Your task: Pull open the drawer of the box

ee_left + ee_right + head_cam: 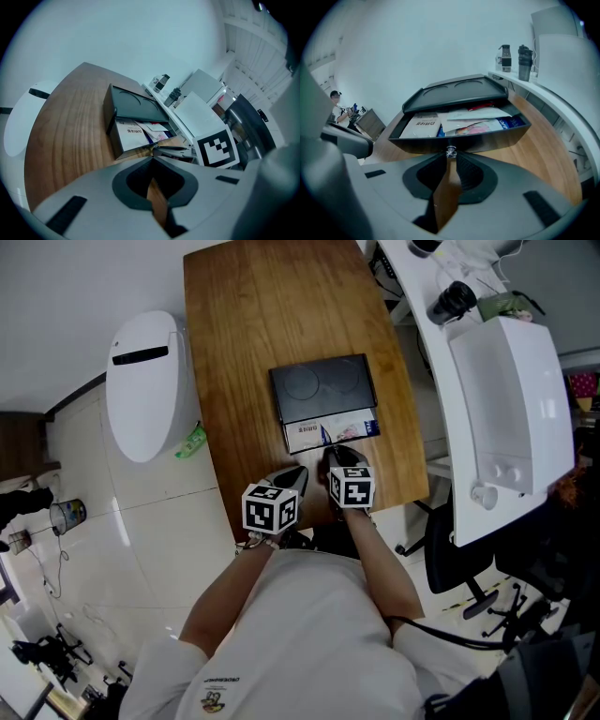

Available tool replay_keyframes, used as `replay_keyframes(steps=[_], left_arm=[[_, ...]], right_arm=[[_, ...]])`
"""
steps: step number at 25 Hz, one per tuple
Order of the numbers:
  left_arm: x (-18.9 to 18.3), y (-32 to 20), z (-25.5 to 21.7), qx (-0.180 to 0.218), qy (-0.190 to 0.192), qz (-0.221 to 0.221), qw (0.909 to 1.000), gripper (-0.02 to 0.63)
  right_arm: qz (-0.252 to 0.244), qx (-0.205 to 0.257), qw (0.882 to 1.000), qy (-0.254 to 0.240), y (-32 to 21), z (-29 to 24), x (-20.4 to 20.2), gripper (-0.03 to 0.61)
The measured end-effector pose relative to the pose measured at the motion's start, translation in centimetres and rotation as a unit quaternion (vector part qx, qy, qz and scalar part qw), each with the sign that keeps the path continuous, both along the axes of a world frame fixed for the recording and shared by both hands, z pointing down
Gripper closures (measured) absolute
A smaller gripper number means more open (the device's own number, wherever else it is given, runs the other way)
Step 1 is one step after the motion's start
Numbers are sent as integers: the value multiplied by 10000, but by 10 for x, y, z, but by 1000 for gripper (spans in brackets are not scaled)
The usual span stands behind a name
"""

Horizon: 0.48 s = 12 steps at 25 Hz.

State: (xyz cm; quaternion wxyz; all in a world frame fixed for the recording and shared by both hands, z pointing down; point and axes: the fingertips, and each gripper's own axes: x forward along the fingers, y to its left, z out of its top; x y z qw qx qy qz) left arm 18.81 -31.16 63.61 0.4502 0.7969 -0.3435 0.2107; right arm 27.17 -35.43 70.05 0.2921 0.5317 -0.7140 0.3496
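- Standing partly open already: the drawer (pixel 333 431) of the black box (pixel 322 382), slid out on the box's 6 o'clock side toward the person, with booklets and papers (pixel 457 123) laid bare inside.
- Set near the middle of the wooden table (pixel 239 324), with two round recesses in the dark lid and the back part of the drawer tucked under it.
- Pinching the small shiny knob (pixel 450 151) at the middle of the drawer front: the right gripper (pixel 450 157), jaws clenched on it, reaching in from 6 o'clock.
- Hovering or resting at about 8 o'clock of the drawer front, just beside the right one: the left gripper (pixel 152 158), jaws pressed together on nothing, apparently touching neither box nor drawer.
- Judged well under way: a good share of the drawer out, some depth seemingly left under the lid, the remaining travel hard to gauge.
- Left to do, probably: a further straight pull toward 6 o'clock, then release of the knob.
- Worth watching: no hold on the box itself, so a fair chance of it sliding along the table with the drawer if the fit binds.
- Farther out: a white rounded bin-like object (pixel 145 381) off the table edge at 9 o'clock, and a large white machine (pixel 511 418) at 3 o'clock.
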Motion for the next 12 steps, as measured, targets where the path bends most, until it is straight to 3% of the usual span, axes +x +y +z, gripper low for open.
replay_keyframes(steps=[12], left_arm=[[1, 7, 2, -14, -2, 121, 9999, 612]], right_arm=[[81, 0, 10000, 13, 10, 1, 2, 522]])
